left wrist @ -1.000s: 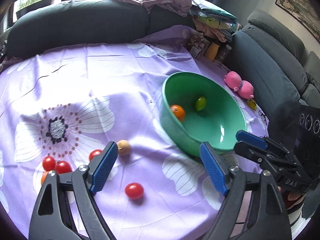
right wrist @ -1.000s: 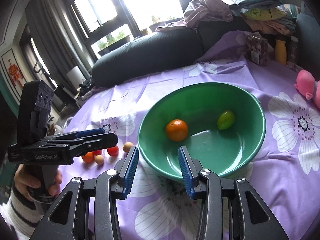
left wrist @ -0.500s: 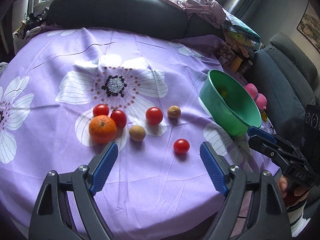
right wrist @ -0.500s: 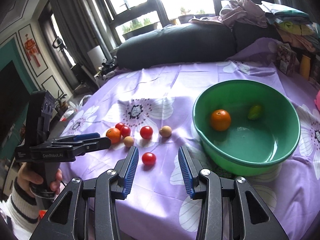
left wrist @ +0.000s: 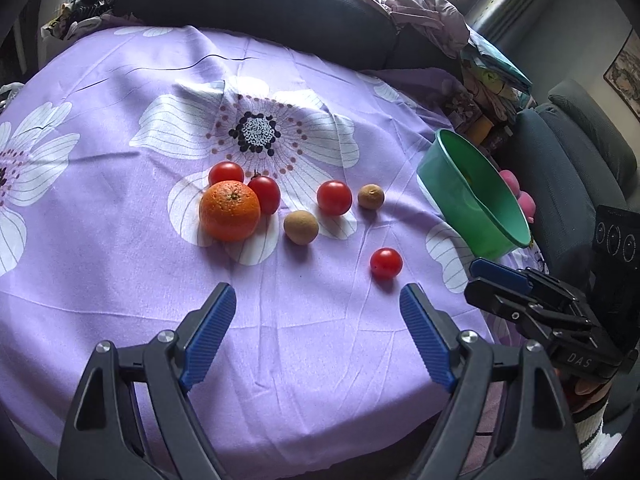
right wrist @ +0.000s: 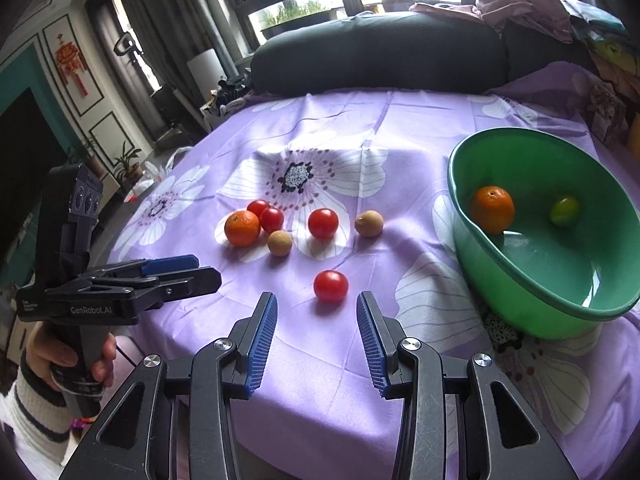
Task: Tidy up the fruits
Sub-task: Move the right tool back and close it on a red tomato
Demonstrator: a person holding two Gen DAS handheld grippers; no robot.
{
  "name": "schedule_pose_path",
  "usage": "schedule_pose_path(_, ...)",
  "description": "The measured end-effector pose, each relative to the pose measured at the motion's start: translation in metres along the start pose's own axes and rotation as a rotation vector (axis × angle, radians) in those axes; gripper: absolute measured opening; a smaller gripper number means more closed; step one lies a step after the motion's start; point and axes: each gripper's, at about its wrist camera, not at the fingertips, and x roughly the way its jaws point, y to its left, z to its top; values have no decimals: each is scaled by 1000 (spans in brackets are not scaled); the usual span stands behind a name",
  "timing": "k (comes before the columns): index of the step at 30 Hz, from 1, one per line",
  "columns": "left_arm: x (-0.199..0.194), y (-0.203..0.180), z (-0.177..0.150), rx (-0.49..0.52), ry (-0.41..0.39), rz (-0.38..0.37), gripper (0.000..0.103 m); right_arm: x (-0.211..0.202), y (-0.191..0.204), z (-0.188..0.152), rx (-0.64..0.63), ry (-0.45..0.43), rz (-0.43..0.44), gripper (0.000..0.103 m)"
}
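Observation:
A green bowl (right wrist: pixel 536 292) at the table's right holds an orange (right wrist: pixel 492 209) and a green fruit (right wrist: pixel 564 210); it also shows in the left wrist view (left wrist: pixel 476 216). Loose on the purple flowered cloth lie an orange (left wrist: pixel 229 210), several red tomatoes, the nearest one (left wrist: pixel 385 263) alone, and two brown fruits (left wrist: pixel 301 227). My left gripper (left wrist: pixel 318 312) is open and empty, above the cloth, nearer than the fruit. My right gripper (right wrist: pixel 316 320) is open and empty, just short of the near tomato (right wrist: pixel 330 286).
A dark sofa (right wrist: pixel 376 52) with piled clothes curves behind and right of the round table. A pink toy (left wrist: pixel 520 196) lies behind the bowl. Jars and packets (left wrist: pixel 480 120) stand at the table's far right. The table edge runs close below both grippers.
Both grippers have swung left, away from the bowl and toward the loose fruit. The fruit cluster now lies ahead of both. Both stay open and empty.

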Motion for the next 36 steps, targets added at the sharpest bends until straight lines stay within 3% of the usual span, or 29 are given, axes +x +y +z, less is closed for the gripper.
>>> schedule_pose_path(9,19,-8,13,70,20,4,81,29,2,1,-23,68,-29,42)
schedule_pose_path(23,52,-7,35,89,81,21,73,63,-4,8,-49,139,-50,42)
schedule_pose_path(27,60,-11,41,107,108,15,61,71,-3,11,-56,153,-51,42)
schedule_pose_path(32,66,-11,46,120,113,35,61,74,-1,13,-75,147,-60,42)
schedule_pose_path(36,74,-11,46,129,131,47,48,76,-1,15,-82,142,-63,42)
